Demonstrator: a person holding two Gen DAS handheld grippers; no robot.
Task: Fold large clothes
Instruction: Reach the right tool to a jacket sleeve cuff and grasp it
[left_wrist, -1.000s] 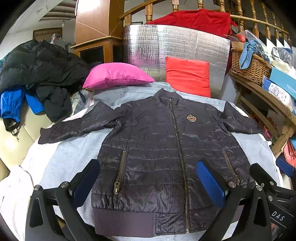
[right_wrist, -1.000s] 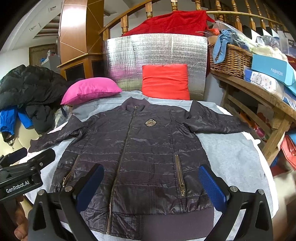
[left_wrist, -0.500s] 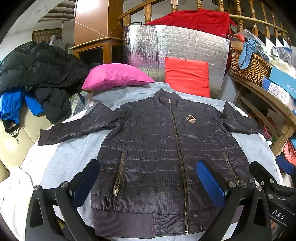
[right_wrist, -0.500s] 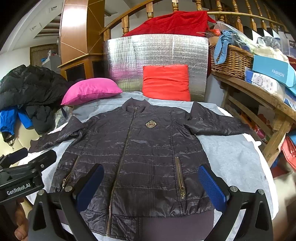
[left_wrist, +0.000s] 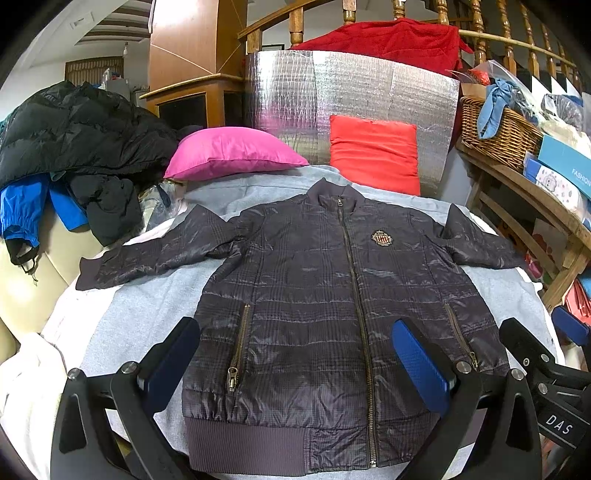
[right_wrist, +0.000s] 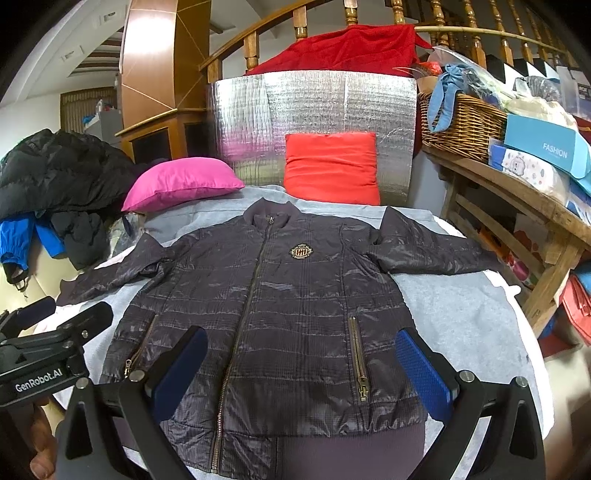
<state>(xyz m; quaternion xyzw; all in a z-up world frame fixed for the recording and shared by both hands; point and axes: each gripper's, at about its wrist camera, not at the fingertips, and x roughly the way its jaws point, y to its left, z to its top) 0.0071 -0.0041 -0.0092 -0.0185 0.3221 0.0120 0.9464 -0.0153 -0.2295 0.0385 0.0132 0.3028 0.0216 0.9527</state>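
Observation:
A dark quilted jacket (left_wrist: 314, 295) lies flat and zipped, front up, on a grey cloth (left_wrist: 147, 306), both sleeves spread out sideways. It also shows in the right wrist view (right_wrist: 295, 306). My left gripper (left_wrist: 295, 354) is open and empty, hovering above the jacket's hem. My right gripper (right_wrist: 301, 363) is open and empty, above the hem too. The right gripper's body shows at the right edge of the left wrist view (left_wrist: 535, 365). The left gripper's body shows at the left edge of the right wrist view (right_wrist: 55, 339).
A pink pillow (left_wrist: 229, 151) and a red pillow (left_wrist: 373, 155) lie behind the collar against a silver foil panel (left_wrist: 351, 92). A pile of black and blue clothes (left_wrist: 74, 147) sits at the left. A wooden shelf (right_wrist: 517, 184) with a wicker basket (right_wrist: 461, 125) and boxes stands at the right.
Both grippers have drawn back slightly from the jacket, so a little more of its hem shows. The jacket has not moved.

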